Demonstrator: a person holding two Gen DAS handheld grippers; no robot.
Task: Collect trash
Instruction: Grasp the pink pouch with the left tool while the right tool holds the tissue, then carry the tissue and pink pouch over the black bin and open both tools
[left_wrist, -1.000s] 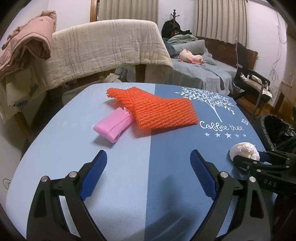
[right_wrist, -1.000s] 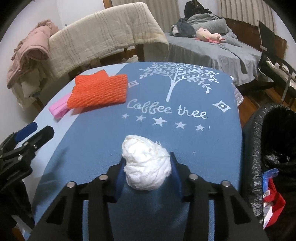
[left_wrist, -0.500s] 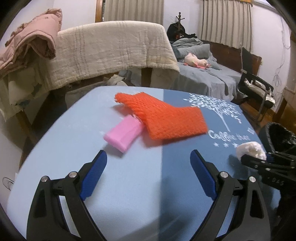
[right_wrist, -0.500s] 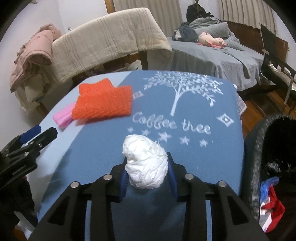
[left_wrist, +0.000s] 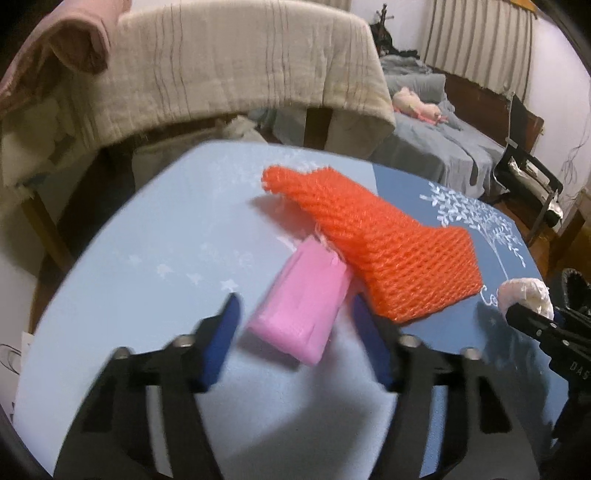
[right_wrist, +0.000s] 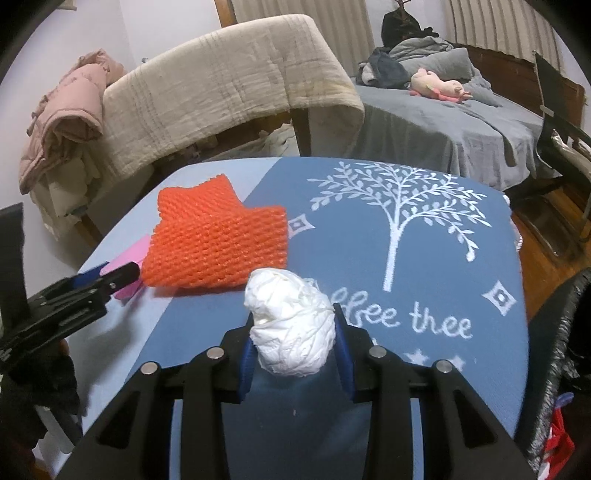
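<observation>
Left gripper (left_wrist: 295, 328), jaws parted around the soft, light pink packet (left_wrist: 301, 314): clamp its near end gently, while your right gripper (right_wrist: 293, 356) grips the paper wad (right_wrist: 290, 325).

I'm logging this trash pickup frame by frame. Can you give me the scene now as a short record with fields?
left gripper: open, fingers either side of the pink packet, not closed on it
right gripper: shut on the white paper wad
orange foam net: lying on the table, overlapping the pink packet
bin bag: at the table's right edge
</observation>
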